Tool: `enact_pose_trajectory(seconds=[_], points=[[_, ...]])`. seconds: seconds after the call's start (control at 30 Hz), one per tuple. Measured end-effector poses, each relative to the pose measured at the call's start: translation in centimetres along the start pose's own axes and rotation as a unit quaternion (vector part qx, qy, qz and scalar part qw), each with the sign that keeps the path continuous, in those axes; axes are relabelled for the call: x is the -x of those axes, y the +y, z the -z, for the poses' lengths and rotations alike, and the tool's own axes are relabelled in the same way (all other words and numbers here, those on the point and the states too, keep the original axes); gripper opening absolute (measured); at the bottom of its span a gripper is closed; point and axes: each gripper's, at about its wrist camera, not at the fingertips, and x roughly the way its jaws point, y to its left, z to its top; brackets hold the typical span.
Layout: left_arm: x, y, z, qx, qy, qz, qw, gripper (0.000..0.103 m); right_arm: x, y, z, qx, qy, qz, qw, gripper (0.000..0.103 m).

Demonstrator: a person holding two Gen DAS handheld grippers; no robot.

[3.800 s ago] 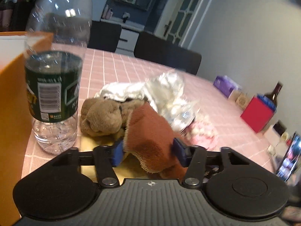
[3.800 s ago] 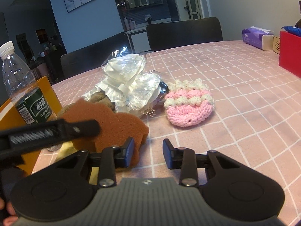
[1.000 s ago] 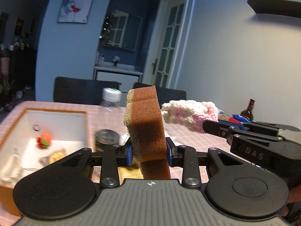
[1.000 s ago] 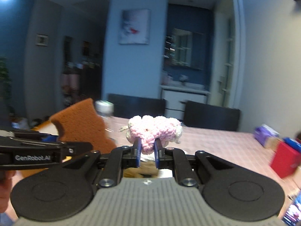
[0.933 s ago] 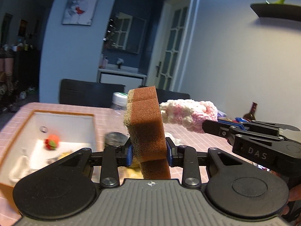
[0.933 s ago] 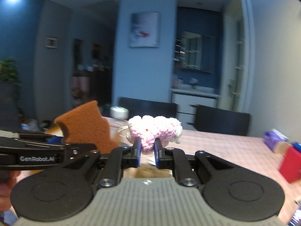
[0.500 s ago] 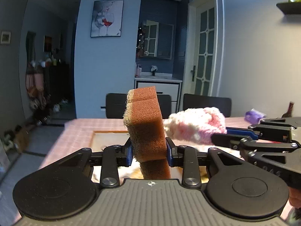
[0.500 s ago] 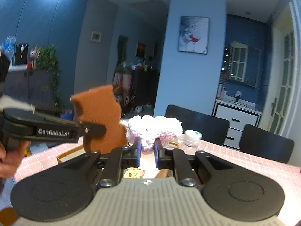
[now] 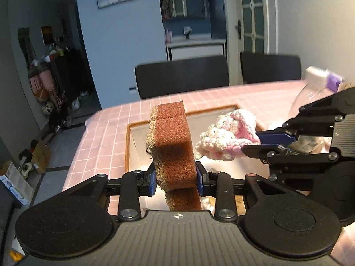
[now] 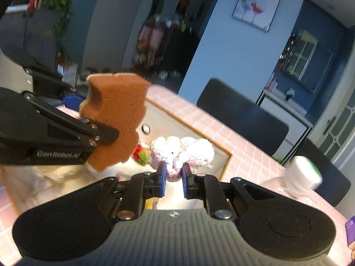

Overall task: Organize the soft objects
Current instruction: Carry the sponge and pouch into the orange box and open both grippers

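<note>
The bench (image 9: 106, 130) carries a pink cloth with a pale grid. In the left wrist view it fills the centre band of the frame, left edge dropping to the floor (image 9: 55, 161). An open box (image 9: 127, 146) with an orange-brown rim and pale interior rests directly on it at frame centre. A blurred clear bottle (image 10: 304, 175) with a pale cap stands on the bench at right of the right wrist view. A purple-and-white pack (image 9: 321, 78) lies on the bench at the upper right.
</note>
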Motion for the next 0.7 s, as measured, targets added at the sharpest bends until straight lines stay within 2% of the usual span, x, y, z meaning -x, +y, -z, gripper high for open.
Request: enact_pose_trajectory(seconds=[0.17,0.37,0.5,0.57,0.6,0.67,0.7], points=[[-2.1,0.3,0.7,-0.007,0.036,-0.009,0.9993,0.037,-3.4,0.3,-0.3,0.012,0.042,-0.002,0.999,0.012],[-2.8,0.4,0.8,-0.012,0.073,-0.007,0.9972,0.039,-4.2,1.0,0.5,0.02,0.069,-0.01,0.997,0.016],[-2.9,0.2,0.9,-0.013,0.097,-0.025,0.9949,0.041,-3.9,1.4,0.5,0.037,0.074,-0.014,0.996,0.02],[-3.1,0.3,0.7,-0.014,0.102,-0.03,0.9942,0.046,-3.5,1.2,0.5,0.042,0.071,-0.016,0.996,0.021],[-2.8,0.3,0.8,-0.016,0.101,-0.033,0.9942,0.049,-3.2,1.2,0.4,0.044,0.067,-0.015,0.997,0.028],[-2.3,0.2,0.5,-0.016,0.092,-0.036,0.995,0.06,-2.7,1.2,0.4,0.048,0.057,-0.016,0.997,0.039],[-1.9,0.3,0.5,-0.015,0.084,-0.037,0.9957,0.062,-2.3,1.1,0.4,0.05,0.052,-0.019,0.997,0.041]])
